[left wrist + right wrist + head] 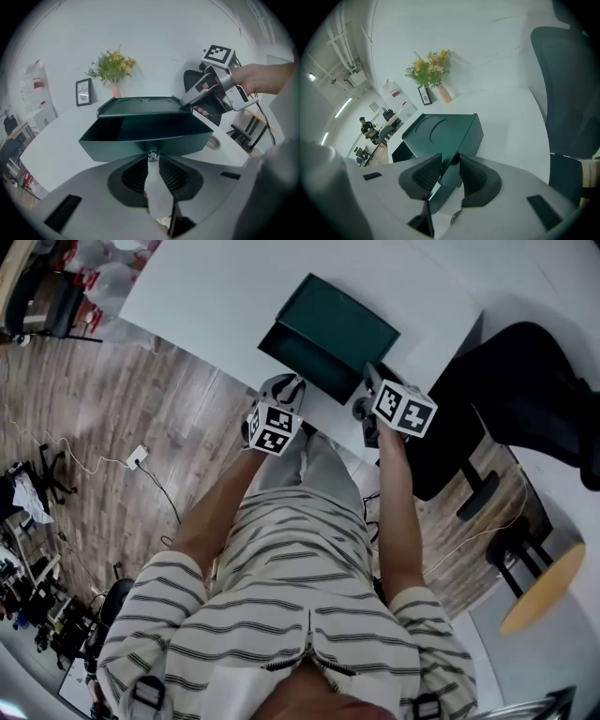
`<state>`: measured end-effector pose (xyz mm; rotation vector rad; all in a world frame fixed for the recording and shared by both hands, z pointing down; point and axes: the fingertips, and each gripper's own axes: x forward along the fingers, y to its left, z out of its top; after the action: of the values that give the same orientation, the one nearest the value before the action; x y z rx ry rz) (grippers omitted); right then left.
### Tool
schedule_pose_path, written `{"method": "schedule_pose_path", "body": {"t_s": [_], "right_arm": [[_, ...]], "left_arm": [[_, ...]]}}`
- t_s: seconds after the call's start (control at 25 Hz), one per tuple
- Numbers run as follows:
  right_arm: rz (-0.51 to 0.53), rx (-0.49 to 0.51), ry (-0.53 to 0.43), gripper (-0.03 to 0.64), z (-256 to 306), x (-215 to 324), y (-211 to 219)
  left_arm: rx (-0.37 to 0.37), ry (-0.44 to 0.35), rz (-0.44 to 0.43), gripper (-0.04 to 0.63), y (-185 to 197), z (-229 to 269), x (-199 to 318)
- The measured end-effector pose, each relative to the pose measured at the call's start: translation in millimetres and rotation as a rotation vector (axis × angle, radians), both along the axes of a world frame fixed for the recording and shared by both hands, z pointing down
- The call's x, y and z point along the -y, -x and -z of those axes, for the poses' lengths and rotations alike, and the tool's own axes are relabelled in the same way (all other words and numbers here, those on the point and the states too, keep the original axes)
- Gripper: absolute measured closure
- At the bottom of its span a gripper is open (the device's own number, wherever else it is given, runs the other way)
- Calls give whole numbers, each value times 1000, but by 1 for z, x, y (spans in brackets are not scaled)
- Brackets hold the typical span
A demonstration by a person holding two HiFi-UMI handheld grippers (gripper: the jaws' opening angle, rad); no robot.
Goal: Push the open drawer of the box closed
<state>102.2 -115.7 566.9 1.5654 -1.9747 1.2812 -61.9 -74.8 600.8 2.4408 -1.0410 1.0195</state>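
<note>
Done: nothing yet, drawer (140,136) still out of box (337,320) on table (206,287) | my left hand-held gripper (152,161): slightly apart, empty, knob (152,154) just ahead of its tips | my right hand-held gripper (451,161): wide, astride box corner | To do: whole push.

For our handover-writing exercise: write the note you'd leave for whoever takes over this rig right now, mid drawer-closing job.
Left gripper: jaws open, tips at the knob of the drawer.
Right gripper: jaws astride the front right corner of the box; grip unclear.
Drawer pulled well out toward the person; box on the white table.
Done: both grippers placed.
Left: push the drawer fully in.
</note>
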Motion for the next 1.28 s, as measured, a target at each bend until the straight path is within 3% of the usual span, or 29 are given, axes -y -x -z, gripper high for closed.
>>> {"method": "schedule_pose_path", "body": {"t_s": [1.28], "right_arm": [[8,1,18,485,-1,-1,0]], "left_arm": [[-1,33,-35,522,-16,-1,17]]}}
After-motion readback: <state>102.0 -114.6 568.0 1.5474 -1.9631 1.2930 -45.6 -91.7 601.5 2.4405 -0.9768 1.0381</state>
